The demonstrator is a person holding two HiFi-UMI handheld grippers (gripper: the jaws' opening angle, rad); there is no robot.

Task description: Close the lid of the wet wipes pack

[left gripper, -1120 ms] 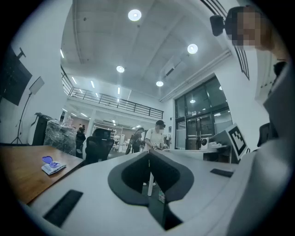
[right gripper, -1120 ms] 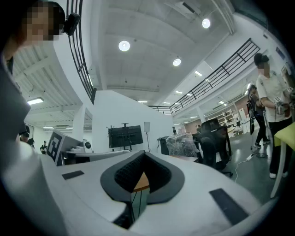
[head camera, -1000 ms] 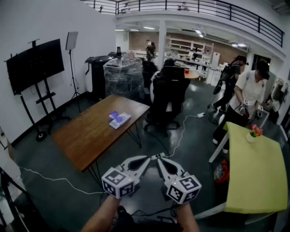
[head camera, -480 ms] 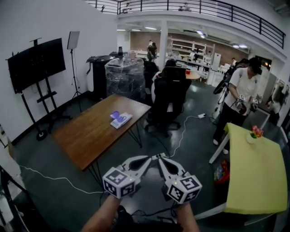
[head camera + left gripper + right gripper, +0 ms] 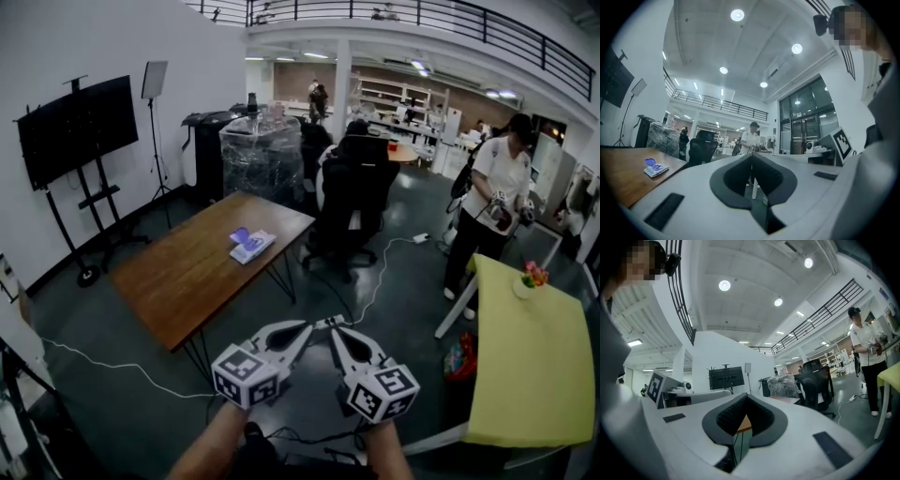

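The wet wipes pack [image 5: 249, 246] is white with a purple lid standing open, and it lies on the far half of the wooden table [image 5: 187, 281]. It also shows small at the left of the left gripper view, as the same pack [image 5: 656, 168]. Both grippers hang level over the floor, well short of the table and the pack. My left gripper [image 5: 313, 325] is shut and empty, its tips meeting ahead of the camera [image 5: 751, 155]. My right gripper [image 5: 331, 326] sits right beside it, jaws together with nothing held [image 5: 746, 396].
A black office chair [image 5: 351, 199] stands behind the table, next to a plastic-wrapped stack [image 5: 262, 157]. A yellow-green table [image 5: 531, 366] fills the right. A person [image 5: 490, 204] stands near it. A screen on a stand [image 5: 79, 131] is at the left. Cables [image 5: 373, 281] cross the floor.
The person at the right has stepped a little left and straightened up. Both grippers stay where they were, still closed.
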